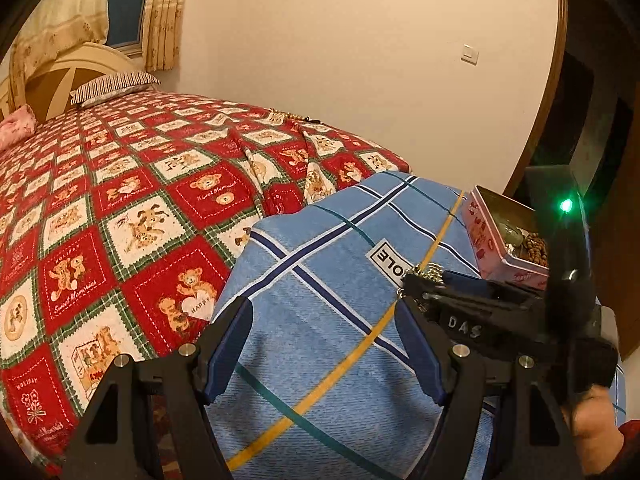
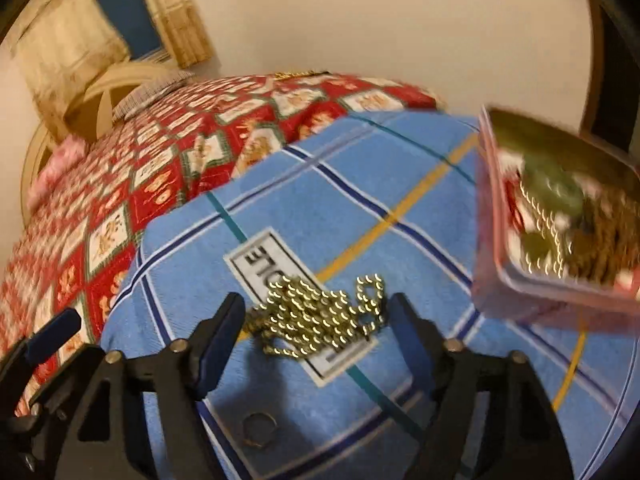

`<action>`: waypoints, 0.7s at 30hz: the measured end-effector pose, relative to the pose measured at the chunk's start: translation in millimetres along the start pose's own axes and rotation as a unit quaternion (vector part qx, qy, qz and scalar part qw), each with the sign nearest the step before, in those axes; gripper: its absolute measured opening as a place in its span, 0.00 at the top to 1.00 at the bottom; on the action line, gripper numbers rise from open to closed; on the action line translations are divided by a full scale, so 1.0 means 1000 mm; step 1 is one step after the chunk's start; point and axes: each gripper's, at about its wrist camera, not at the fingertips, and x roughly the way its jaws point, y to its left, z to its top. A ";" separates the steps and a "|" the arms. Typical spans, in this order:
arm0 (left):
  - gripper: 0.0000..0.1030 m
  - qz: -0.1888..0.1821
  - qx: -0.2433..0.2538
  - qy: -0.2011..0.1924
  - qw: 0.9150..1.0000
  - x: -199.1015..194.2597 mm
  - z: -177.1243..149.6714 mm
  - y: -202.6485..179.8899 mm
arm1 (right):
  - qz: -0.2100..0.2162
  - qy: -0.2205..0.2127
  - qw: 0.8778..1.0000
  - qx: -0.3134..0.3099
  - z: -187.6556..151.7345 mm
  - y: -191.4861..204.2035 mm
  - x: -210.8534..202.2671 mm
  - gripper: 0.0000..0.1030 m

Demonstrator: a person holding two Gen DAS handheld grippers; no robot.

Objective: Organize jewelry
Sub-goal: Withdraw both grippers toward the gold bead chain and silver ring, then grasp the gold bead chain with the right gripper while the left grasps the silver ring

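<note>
A heap of gold chain [image 2: 320,314] lies on the blue checked cloth [image 2: 360,208], on its white label. My right gripper [image 2: 320,312] hovers over the heap with its jaws open, one on each side and not pressing it. A small ring [image 2: 260,430] rests on the cloth nearer to me. To the right stands an open pink tin [image 2: 520,296] holding brown beads, green stones and more chain. In the left wrist view my left gripper [image 1: 322,312] hangs open and empty above the cloth [image 1: 320,360], with the right gripper [image 1: 424,284] and the tin [image 1: 484,236] to its right.
The blue cloth covers a raised bundle at the foot of a bed with a red teddy-bear quilt [image 1: 120,200]. Another gold piece [image 1: 288,116] lies at the quilt's far edge by the wall. Pillows [image 1: 112,86] and a headboard are at the far left.
</note>
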 end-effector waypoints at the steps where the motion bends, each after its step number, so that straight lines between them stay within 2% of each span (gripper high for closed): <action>1: 0.29 0.000 0.000 0.002 1.000 0.000 0.000 0.000 | -0.015 0.004 1.000 -0.015 -0.001 0.003 0.000 0.59; 2: 0.29 -0.002 0.002 0.004 1.000 0.001 0.000 -0.001 | -0.027 0.005 0.999 -0.031 -0.002 0.005 -0.002 0.73; 3: 0.29 -0.005 0.004 0.006 1.000 0.002 0.000 -0.001 | -0.010 0.009 1.000 -0.027 -0.004 0.001 -0.004 0.77; 7: 0.29 -0.018 0.029 0.006 0.999 0.001 -0.001 -0.010 | -0.025 0.001 0.999 -0.020 -0.018 -0.013 -0.020 0.79; 10: 0.29 -0.040 0.062 -0.001 0.997 -0.004 -0.003 -0.022 | -0.006 -0.038 0.999 0.024 -0.029 -0.032 -0.047 0.79; 14: 0.29 -0.077 0.144 0.022 0.986 0.000 -0.009 -0.060 | -0.008 -0.099 0.992 0.079 -0.047 -0.065 -0.096 0.79; 17: 0.29 -0.081 0.173 0.056 0.980 0.014 -0.013 -0.082 | -0.024 -0.116 0.988 0.102 -0.063 -0.082 -0.116 0.79; 18: 0.30 -0.082 0.177 0.067 0.979 0.018 -0.014 -0.086 | -0.028 -0.120 0.986 0.113 -0.069 -0.089 -0.121 0.79; 20: 0.45 -0.093 0.170 0.097 0.976 0.030 -0.014 -0.089 | -0.032 -0.122 0.984 0.122 -0.072 -0.095 -0.121 0.79; 21: 0.60 -0.097 0.164 0.110 0.975 0.035 -0.015 -0.088 | -0.033 -0.119 0.984 0.125 -0.074 -0.097 -0.122 0.79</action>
